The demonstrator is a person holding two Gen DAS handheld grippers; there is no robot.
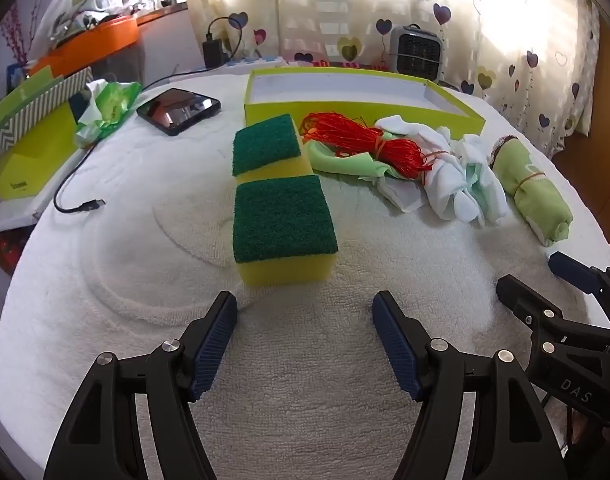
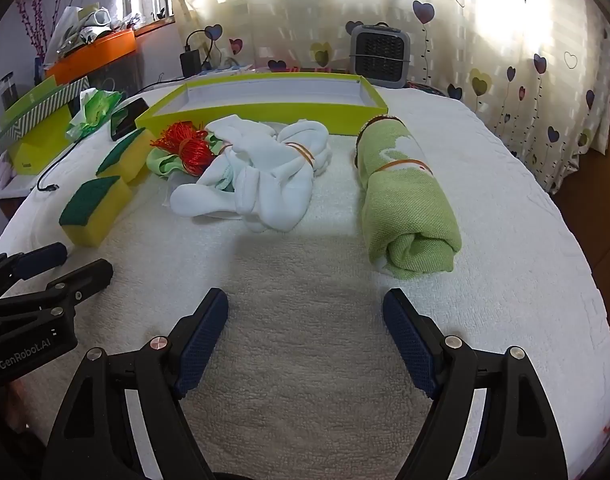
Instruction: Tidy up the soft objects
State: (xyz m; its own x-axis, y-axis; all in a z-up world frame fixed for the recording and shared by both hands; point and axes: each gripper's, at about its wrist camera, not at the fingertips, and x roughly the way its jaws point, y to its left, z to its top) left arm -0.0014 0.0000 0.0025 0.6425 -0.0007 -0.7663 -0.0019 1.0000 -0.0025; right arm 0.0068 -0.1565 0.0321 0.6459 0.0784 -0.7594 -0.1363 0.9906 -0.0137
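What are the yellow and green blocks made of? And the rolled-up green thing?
The near block and the far block look like kitchen sponges: soft yellow foam with a rough, dark green scrubbing layer on top. The green roll looks like knitted or woven cloth, since tiny stitches show on it, probably cotton. A thin orange band, likely rubber, holds it rolled.

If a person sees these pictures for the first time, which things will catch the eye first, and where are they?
Two yellow sponges with green tops lie on the white towel, directly ahead of the open left gripper. A red cord bundle glows beside crumpled white cloths. The rolled green towel lies ahead of the open right gripper, before a shallow yellow-green box.
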